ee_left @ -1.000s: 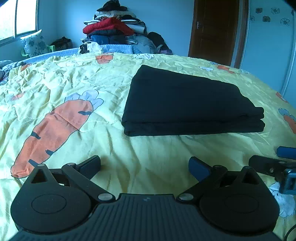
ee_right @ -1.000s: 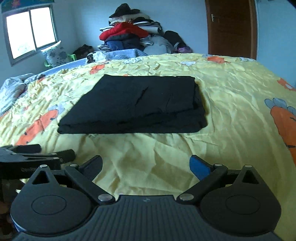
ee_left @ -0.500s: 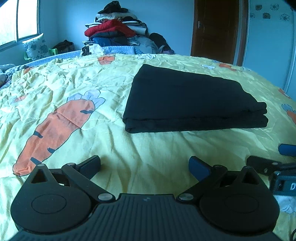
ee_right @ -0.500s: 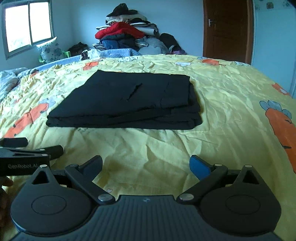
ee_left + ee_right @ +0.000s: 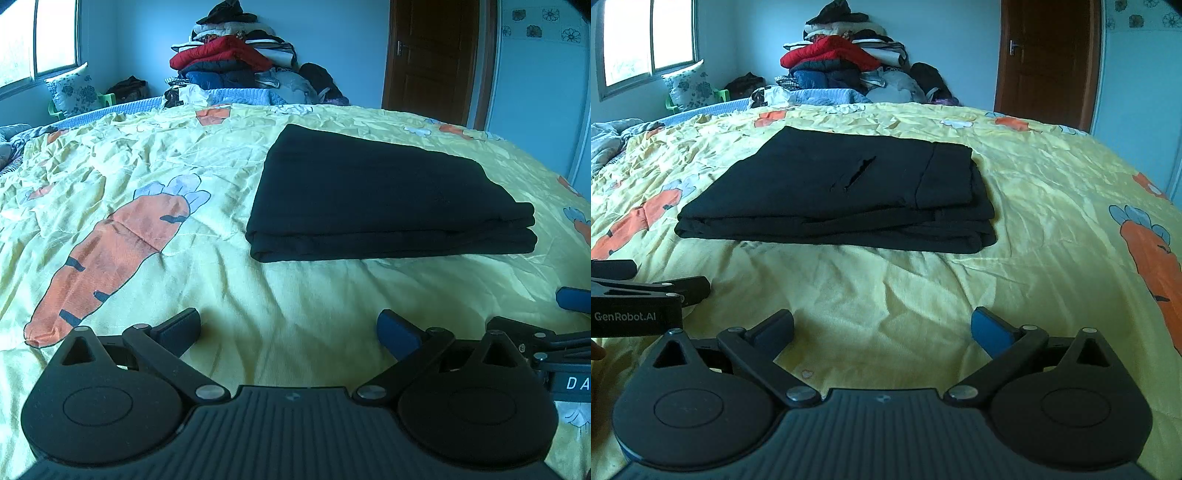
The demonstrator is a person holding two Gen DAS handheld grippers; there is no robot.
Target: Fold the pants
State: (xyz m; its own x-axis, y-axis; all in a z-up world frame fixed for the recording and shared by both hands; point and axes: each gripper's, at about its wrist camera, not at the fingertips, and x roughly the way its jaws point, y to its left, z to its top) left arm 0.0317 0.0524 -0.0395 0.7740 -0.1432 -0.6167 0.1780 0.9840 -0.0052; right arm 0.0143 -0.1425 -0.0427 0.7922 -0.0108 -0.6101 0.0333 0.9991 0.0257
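The black pants (image 5: 384,195) lie folded into a flat rectangular stack on the bed, on a yellow carrot-print bedspread (image 5: 229,280), toward the middle of the mattress. The right wrist view shows several layers at the near edge, a slanted pocket slit (image 5: 858,172) on top, and a narrower upper panel toward the stack's right end. The lower layers protrude slightly beyond the upper one at the near right corner; the edges are otherwise fairly even.

Left tongs (image 5: 290,328): spread wide, empty, low over the bedspread and well short of the pants. Right tongs (image 5: 882,326): likewise spread wide, empty, clear of the garment. Each unit shows at the edge of the other's view.

Assessment: folding appears complete or nearly so.

Risks noted:
- Any further approach with the jaws spread could catch the loose near edge and drag the top layer, undoing the alignment.
- The bedspread is creased and soft; pressing into it beside the stack could tilt or shift the layers.
- The uneven right corner could splay if the stack is lifted from one end only.

A clothes pile (image 5: 842,62) stands beyond the far edge of the bed, a brown door (image 5: 1049,59) to its right.
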